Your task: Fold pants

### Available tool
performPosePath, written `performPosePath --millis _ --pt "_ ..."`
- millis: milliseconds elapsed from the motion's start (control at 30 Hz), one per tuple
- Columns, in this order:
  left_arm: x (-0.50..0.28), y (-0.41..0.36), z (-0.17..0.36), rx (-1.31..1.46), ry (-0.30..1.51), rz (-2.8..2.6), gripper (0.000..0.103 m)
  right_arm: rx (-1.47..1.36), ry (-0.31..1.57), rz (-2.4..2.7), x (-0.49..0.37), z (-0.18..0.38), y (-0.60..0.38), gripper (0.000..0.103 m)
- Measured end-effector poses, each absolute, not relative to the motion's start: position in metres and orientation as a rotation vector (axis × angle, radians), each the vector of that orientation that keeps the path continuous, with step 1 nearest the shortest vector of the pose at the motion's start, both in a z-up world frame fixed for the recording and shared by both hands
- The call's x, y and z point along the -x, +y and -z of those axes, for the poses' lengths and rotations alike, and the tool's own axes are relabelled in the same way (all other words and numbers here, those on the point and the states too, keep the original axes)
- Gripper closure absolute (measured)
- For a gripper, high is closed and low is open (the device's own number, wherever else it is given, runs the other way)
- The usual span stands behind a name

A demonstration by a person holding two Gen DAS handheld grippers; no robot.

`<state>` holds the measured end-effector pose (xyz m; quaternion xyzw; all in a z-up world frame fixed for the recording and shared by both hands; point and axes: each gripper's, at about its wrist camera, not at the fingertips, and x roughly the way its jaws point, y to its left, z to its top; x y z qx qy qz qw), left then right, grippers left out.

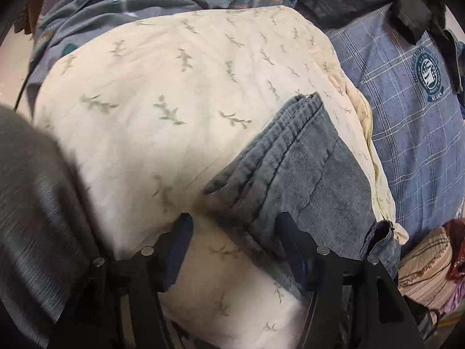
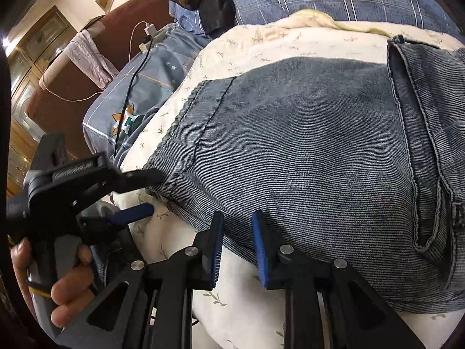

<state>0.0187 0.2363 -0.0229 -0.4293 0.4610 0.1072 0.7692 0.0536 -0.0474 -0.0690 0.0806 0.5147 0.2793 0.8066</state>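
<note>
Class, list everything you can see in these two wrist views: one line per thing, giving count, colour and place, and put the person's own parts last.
Folded corduroy pants: one, grey-blue, lying on the quilt.
Quilt with leaf sprigs: one, cream, under the pants.
Checked bedding with round crest: one, blue, beyond the quilt.
Black cable: one, trailing over the blue bedding, left of the quilt.
White charger cable: one, near the brown headboard.
Left gripper: one, black with blue pads, jaws open at the pants' hem corner.
Right gripper: one, black with blue pads, jaws apart at the pants' near edge.
Hand: one, holding the left gripper's handle.
</note>
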Motion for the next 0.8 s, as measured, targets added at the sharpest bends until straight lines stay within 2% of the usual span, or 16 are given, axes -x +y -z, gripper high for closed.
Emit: performPosePath --millis 33,100,133,167,300,367,400,433,467,533,667,800 --pt "-0.021 0.236 0.022 0.924 0.985 -0.231 0.043 -0.16 1.099 -0.597 -0.053 0.068 -0.046 0.082" --pt "-0.029 0.234 0.022 0.902 0.98 -0.234 0.051 -0.151 1.093 -0.597 -0.052 0.067 -0.045 0.082" --pt "-0.028 0.235 0.024 0.905 0.982 -0.247 0.069 -0.155 1.091 -0.597 -0.051 0.068 -0.046 0.082" --pt "-0.029 0.234 0.026 0.916 0.977 -0.236 0.075 -0.161 1.092 -0.599 -0.051 0.069 -0.047 0.082" --pt "-0.023 0.225 0.022 0.876 0.931 -0.244 0.075 -0.167 1.098 -0.605 -0.051 0.069 -0.049 0.082" --pt "-0.027 0.219 0.023 0.832 0.956 -0.275 0.064 -0.164 1.098 -0.607 -0.052 0.07 -0.047 0.082" --pt "-0.03 0.218 0.027 0.835 0.97 -0.275 0.064 -0.166 1.099 -0.608 -0.052 0.071 -0.048 0.082" --pt "-0.031 0.216 0.026 0.821 0.966 -0.277 0.066 -0.17 1.099 -0.609 -0.053 0.071 -0.048 0.082" --pt "-0.033 0.214 0.023 0.79 0.956 -0.276 0.077 -0.176 1.1 -0.611 -0.053 0.071 -0.048 0.082" --pt "-0.034 0.21 0.017 0.787 0.931 -0.236 0.085 -0.198 1.107 -0.617 -0.055 0.071 -0.05 0.082" --pt "-0.03 0.19 -0.018 0.672 0.821 -0.192 0.086 -0.303 1.12 -0.641 -0.059 0.064 -0.065 0.079" --pt "-0.028 0.152 -0.067 0.55 0.7 -0.051 0.086 -0.363 1.071 -0.601 -0.063 0.033 -0.098 0.078"
